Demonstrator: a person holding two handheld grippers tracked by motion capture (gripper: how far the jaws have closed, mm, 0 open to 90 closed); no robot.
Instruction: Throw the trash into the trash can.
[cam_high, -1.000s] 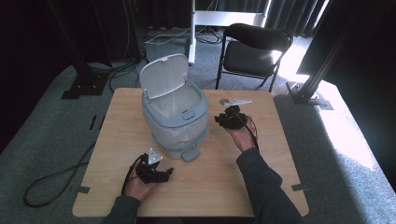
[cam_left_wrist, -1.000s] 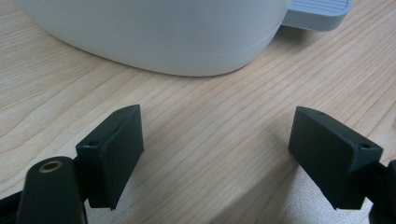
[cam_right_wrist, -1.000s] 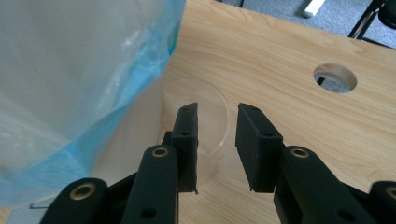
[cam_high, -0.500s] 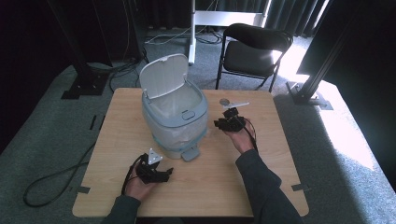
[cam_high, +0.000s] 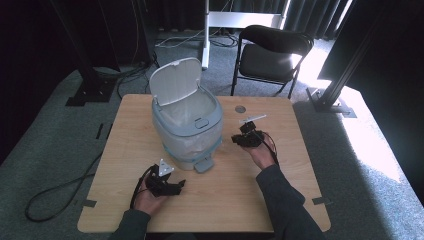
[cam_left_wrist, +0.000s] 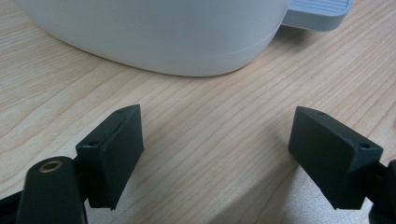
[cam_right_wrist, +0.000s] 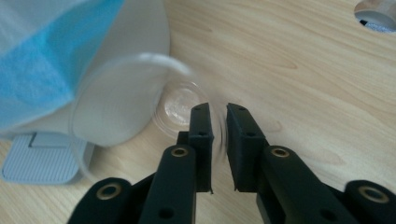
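Note:
A pale blue-grey pedal bin (cam_high: 187, 125) stands mid-table, its white lid (cam_high: 175, 87) raised and a blue liner (cam_right_wrist: 42, 60) hanging over its rim. To the right of it, my right gripper (cam_high: 246, 139) has just been closing its jaws. The thin wall of a clear plastic cup (cam_right_wrist: 121, 102) lies between them, and the cup lies on its side against the bin. My right gripper (cam_right_wrist: 218, 119) is shut on that wall. My left gripper (cam_high: 175, 187) rests on the table in front of the bin. In its own view my left gripper (cam_left_wrist: 215, 140) stands wide open over bare wood.
The bin's grey foot pedal (cam_high: 204, 164) sticks out toward me, also seen as pedal (cam_right_wrist: 39, 156). A round cable hole (cam_high: 240, 108) sits in the wooden table (cam_high: 300, 175) behind my right gripper. A black chair (cam_high: 272, 50) stands beyond the far edge.
My right gripper has edged slightly toward the near side of the table. The left hand and the bin have not moved.

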